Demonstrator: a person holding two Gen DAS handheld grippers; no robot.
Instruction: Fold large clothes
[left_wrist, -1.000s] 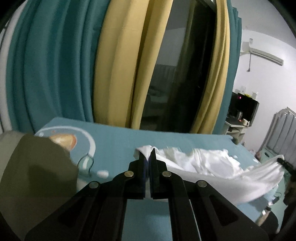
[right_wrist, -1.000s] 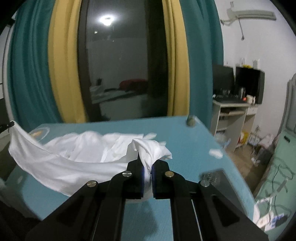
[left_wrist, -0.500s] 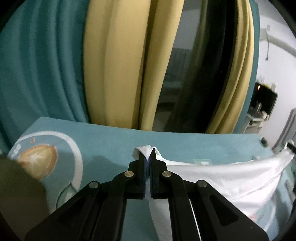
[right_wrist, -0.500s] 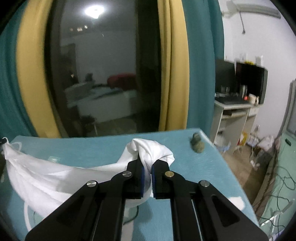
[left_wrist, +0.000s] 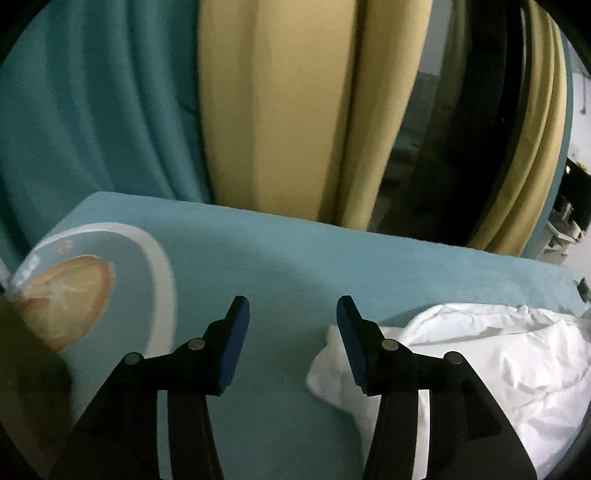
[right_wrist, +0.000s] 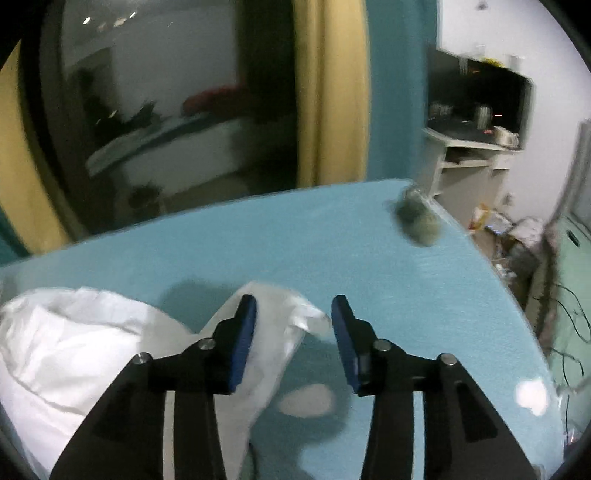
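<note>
We see our left gripper (left_wrist: 291, 314) and right gripper (right_wrist: 293, 312) spread wide, gripping nothing, above the soft, crumpled white garment (left_wrist: 480, 354) on the teal tablecloth (left_wrist: 295, 258).

your left gripper (left_wrist: 292, 314) and right gripper (right_wrist: 293, 312) look alike: matte black angular arms, round silver screw heads at the joints, and jaws faced with blue ribbed pads (left_wrist: 232, 343) on the inner sides.
</note>
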